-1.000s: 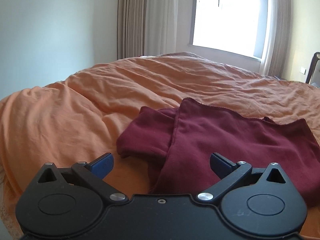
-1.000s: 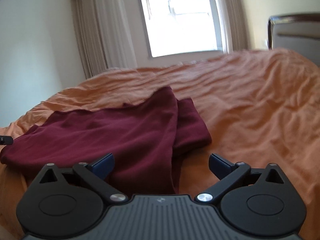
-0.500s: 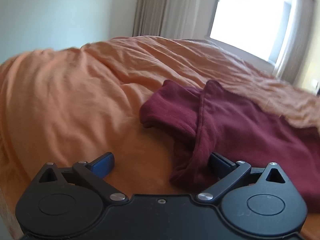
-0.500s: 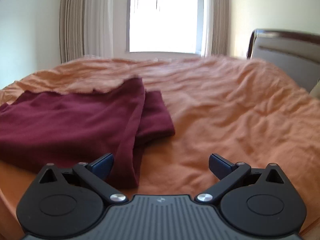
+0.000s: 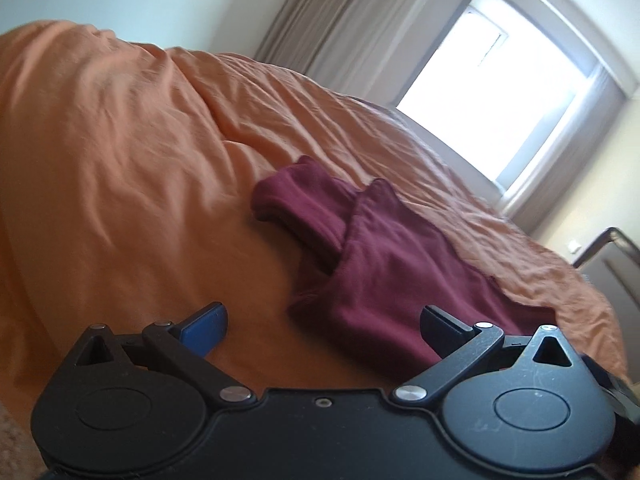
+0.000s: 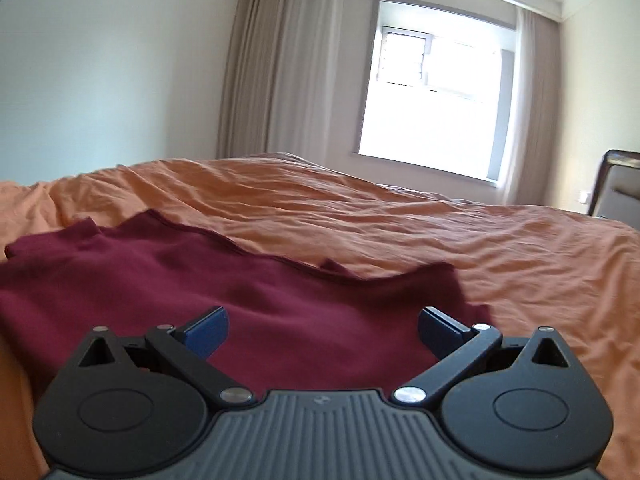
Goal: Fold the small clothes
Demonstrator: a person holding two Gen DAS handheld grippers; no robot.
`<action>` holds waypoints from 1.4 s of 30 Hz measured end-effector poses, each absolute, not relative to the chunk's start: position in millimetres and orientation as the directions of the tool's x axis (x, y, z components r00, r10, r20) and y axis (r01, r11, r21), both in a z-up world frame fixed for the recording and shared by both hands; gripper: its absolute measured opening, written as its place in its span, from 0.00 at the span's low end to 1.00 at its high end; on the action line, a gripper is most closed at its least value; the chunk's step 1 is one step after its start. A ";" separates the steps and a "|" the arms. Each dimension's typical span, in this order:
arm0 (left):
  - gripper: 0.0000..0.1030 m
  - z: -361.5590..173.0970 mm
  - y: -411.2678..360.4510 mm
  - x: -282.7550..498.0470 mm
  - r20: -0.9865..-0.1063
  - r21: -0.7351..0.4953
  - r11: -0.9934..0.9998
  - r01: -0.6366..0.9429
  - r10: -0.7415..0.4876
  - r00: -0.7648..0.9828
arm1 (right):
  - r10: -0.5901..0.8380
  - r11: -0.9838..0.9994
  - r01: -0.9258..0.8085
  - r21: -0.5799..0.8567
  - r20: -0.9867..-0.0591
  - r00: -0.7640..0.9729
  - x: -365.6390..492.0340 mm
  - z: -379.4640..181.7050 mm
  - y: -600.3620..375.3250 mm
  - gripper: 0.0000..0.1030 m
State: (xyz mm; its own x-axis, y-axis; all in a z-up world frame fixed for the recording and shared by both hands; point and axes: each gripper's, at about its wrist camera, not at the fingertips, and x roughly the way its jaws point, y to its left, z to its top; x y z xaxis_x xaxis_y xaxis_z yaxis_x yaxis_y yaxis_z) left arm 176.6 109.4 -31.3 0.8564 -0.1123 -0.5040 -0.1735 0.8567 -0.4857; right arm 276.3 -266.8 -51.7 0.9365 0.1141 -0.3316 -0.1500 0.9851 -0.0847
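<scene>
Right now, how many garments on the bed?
1: a maroon garment lying on the orange bedspread, partly folded, just ahead of both open hand-held grippers. Anything beneath it would be hidden.

Bedroom, orange-covered bed (image 6: pixel 400 216), curtained window (image 6: pixel 432 92)

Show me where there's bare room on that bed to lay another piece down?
Bare bedspread lies left of the maroon garment, out to the bed's edge. More lies beyond it toward the window, and to its right toward the chair. Only the garment's patch is taken.
</scene>
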 end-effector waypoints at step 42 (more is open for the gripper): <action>0.54 -29.8 87.1 242.2 -0.572 -0.473 0.828 -0.301 -0.029 0.820 | 0.230 0.972 -0.221 0.072 -0.440 0.868 298.7 -99.6 -258.3 1.00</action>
State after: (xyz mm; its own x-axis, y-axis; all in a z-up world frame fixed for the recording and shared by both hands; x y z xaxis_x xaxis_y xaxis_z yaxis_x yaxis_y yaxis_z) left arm 242.2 87.1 -29.8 0.8196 -0.0289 -0.5721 -0.3011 0.8279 -0.4732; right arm 298.7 -258.3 -99.6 0.8679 0.2303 -0.4402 -0.2215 0.9725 0.0721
